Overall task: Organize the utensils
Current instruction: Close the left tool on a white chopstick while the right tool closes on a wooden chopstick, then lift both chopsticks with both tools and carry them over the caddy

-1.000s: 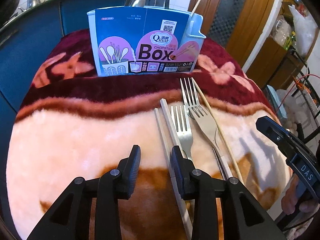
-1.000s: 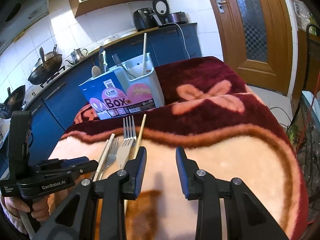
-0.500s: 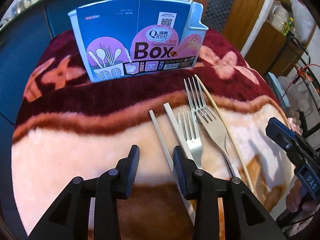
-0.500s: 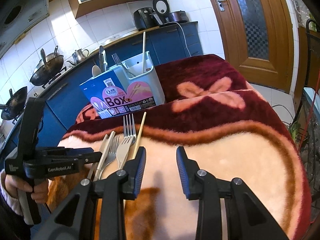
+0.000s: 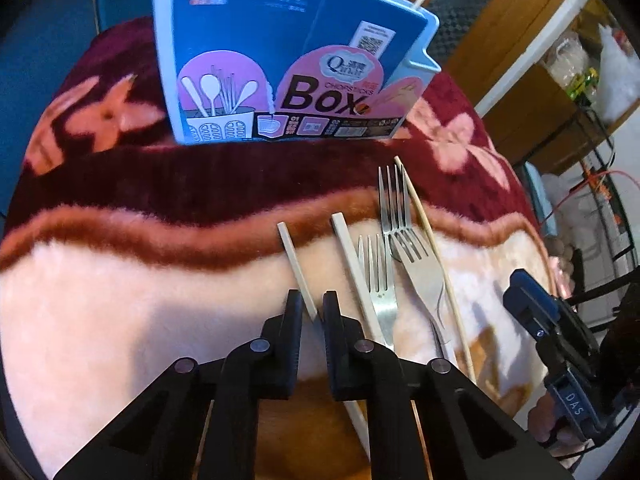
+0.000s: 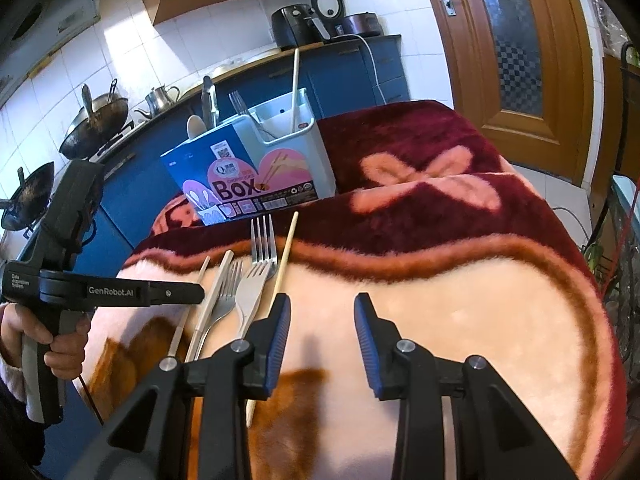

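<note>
Far left, right wrist view: left gripper point(image 6: 198, 293) held in a bare hand point(image 6: 60, 344), low over the blanket point(image 6: 460, 320), jaws edge-on there, gap not readable from that side. In left wrist view, left gripper point(image 5: 312, 306) narrowed around leftmost pale chopstick point(image 5: 294, 258), fingers point(image 5: 294, 312) close on both sides of the stick; contact likely but not certain.

Next right: second pale chopstick point(image 5: 352, 256), flat on blanket, lying alongside small fork point(image 5: 378, 276). Then two larger forks overlapping: one point(image 5: 394, 196) with tines toward the box, another point(image 5: 424, 276) lying across its neck. Thin bamboo stick point(image 5: 424, 236) just right of the forks, running long toward the near edge.

Behind the row, upright on dark-red part of blanket: blue utensil box point(image 5: 288, 64) printed "Box", already holding a chopstick point(image 6: 295, 88), a fork point(image 6: 240, 104) and other handles.

Far right: right gripper point(image 6: 320, 316) spread wide, gripping nothing, hovering over cream area of blanket just right of the bamboo stick point(image 6: 286, 248). Same gripper visible at right edge of left wrist view point(image 5: 532, 308).
</note>
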The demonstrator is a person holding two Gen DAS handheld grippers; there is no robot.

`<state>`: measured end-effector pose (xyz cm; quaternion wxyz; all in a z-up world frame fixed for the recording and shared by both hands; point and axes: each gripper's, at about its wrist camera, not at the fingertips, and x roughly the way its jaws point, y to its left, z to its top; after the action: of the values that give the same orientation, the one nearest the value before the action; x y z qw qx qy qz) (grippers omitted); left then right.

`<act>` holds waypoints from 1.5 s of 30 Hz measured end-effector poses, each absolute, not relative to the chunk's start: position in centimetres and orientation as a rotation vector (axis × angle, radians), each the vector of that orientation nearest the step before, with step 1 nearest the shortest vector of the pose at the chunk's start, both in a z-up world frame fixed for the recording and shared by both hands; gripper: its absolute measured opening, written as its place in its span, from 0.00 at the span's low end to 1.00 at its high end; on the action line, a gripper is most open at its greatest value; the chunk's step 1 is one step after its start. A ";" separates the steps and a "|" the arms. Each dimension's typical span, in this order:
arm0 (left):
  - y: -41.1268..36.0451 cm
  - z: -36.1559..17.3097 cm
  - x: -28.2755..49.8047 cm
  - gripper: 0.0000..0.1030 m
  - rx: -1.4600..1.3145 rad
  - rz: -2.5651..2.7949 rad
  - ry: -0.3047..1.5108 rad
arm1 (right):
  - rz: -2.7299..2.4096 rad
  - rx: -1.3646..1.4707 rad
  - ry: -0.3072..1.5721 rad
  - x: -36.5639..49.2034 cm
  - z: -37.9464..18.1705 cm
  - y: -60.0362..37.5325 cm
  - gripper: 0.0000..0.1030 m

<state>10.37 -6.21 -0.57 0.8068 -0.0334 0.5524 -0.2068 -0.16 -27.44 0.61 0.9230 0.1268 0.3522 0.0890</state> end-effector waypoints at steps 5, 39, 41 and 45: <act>-4.6 -0.1 9.5 0.04 -0.121 -0.438 1.105 | 0.189 0.221 0.754 0.5 0.9 -26.7 0.35; -0.3 4.4 6.8 0.04 -0.077 -0.334 0.695 | 0.267 0.045 1.134 11.7 0.0 -22.1 0.15; -0.4 4.6 6.8 0.04 -0.082 -0.340 0.682 | 0.272 0.045 1.144 12.0 -0.1 -22.1 0.11; -0.2 5.7 6.6 0.04 -0.105 -0.356 0.637 | 0.287 0.098 1.133 12.0 0.0 -23.1 0.06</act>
<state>6.63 -0.23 5.66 0.9328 -0.0513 0.3114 -0.1742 11.95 -23.06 0.02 0.8330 0.0461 0.5344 0.1356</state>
